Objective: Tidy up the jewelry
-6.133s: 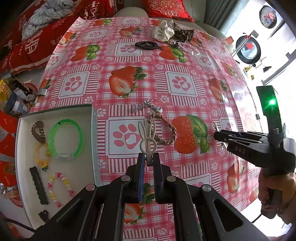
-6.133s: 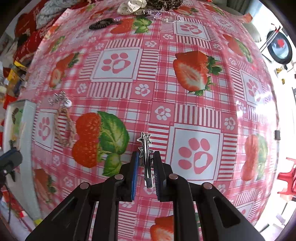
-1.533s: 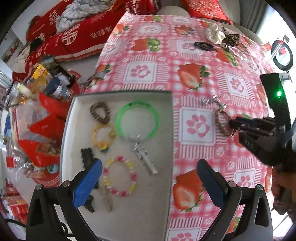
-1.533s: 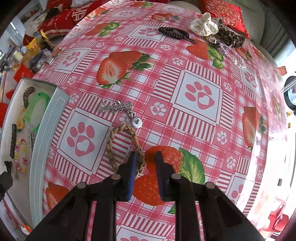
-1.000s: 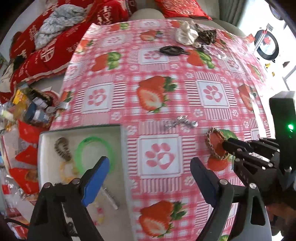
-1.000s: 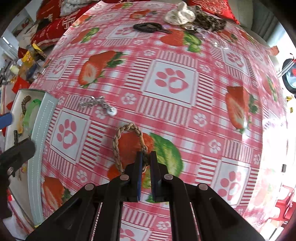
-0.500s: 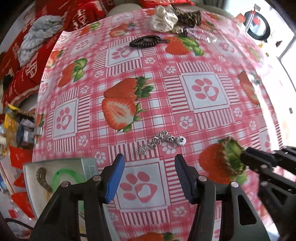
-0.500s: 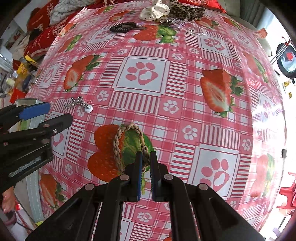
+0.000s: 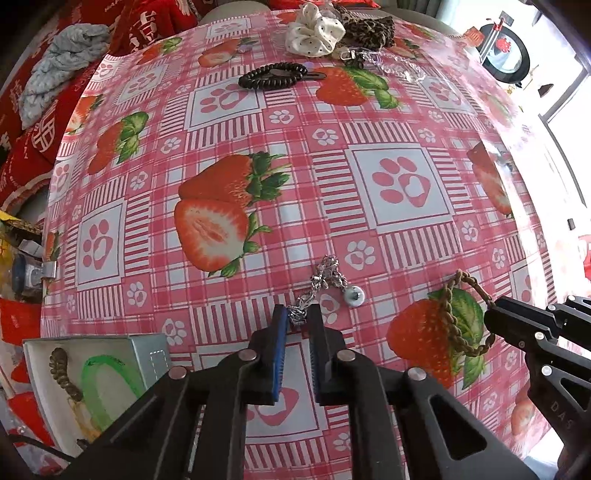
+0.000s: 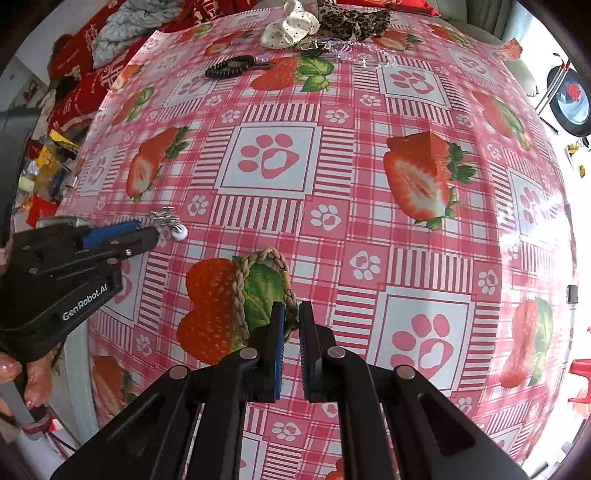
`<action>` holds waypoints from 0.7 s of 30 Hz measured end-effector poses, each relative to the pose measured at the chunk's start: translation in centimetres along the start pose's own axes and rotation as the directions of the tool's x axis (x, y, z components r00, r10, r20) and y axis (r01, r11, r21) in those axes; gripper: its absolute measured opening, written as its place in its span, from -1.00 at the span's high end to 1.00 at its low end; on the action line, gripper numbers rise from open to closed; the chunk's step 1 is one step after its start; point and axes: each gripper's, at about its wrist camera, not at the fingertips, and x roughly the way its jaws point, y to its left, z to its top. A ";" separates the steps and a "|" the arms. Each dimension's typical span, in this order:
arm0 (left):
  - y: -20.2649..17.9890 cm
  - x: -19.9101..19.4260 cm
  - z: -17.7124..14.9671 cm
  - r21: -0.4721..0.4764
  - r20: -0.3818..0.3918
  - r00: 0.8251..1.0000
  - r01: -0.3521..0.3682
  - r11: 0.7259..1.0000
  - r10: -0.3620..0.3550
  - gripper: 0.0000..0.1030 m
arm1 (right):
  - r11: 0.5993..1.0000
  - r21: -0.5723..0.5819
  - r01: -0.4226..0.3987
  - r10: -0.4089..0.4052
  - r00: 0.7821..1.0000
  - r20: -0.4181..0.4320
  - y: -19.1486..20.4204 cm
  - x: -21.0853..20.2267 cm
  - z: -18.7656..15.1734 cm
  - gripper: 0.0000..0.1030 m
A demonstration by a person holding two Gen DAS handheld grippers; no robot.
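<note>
A silver chain with a round pendant [image 9: 325,284] lies on the strawberry tablecloth. My left gripper [image 9: 297,321] is shut on its near end; it also shows in the right wrist view [image 10: 147,230] beside the chain [image 10: 168,218]. A braided brown rope bracelet [image 10: 258,280] lies on a strawberry print, and my right gripper [image 10: 290,325] is shut on its near side. The bracelet [image 9: 458,314] and right gripper [image 9: 491,321] also show in the left wrist view. The white tray [image 9: 147,350] at lower left holds a green bangle [image 9: 107,373] and a brown hair tie [image 9: 62,373].
At the table's far edge lie a black beaded bracelet [image 9: 273,75], a white scrunchie [image 9: 314,33], a leopard scrunchie [image 9: 367,26] and a clear chain [image 9: 391,66]. Red cushions and clutter sit off the table's left side.
My left gripper has moved from over the tray to the silver chain and closed on it. My right gripper stays shut on the rope bracelet and has shifted it slightly.
</note>
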 end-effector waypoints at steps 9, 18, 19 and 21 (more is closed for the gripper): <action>0.3 -3.7 -1.0 -0.036 0.056 0.997 0.051 0.998 -0.049 0.66 | 0.999 0.021 -0.026 0.026 1.000 0.016 -0.3 -1.2 0.1 0.84; 0.3 -7.5 -2.8 -0.061 0.086 0.993 0.091 0.994 -0.086 0.88 | 0.998 0.036 -0.051 0.050 0.999 0.016 0.1 -2.2 0.0 0.85; 0.3 -7.6 -2.8 -0.064 0.088 0.992 0.091 0.994 -0.086 0.88 | 0.998 0.036 -0.051 0.051 0.999 0.016 0.2 -2.3 0.0 0.85; 0.5 -7.9 -3.3 -0.071 0.089 0.992 0.094 0.993 -0.088 0.88 | 0.998 0.035 -0.053 0.053 0.998 0.018 0.4 -2.6 0.0 0.85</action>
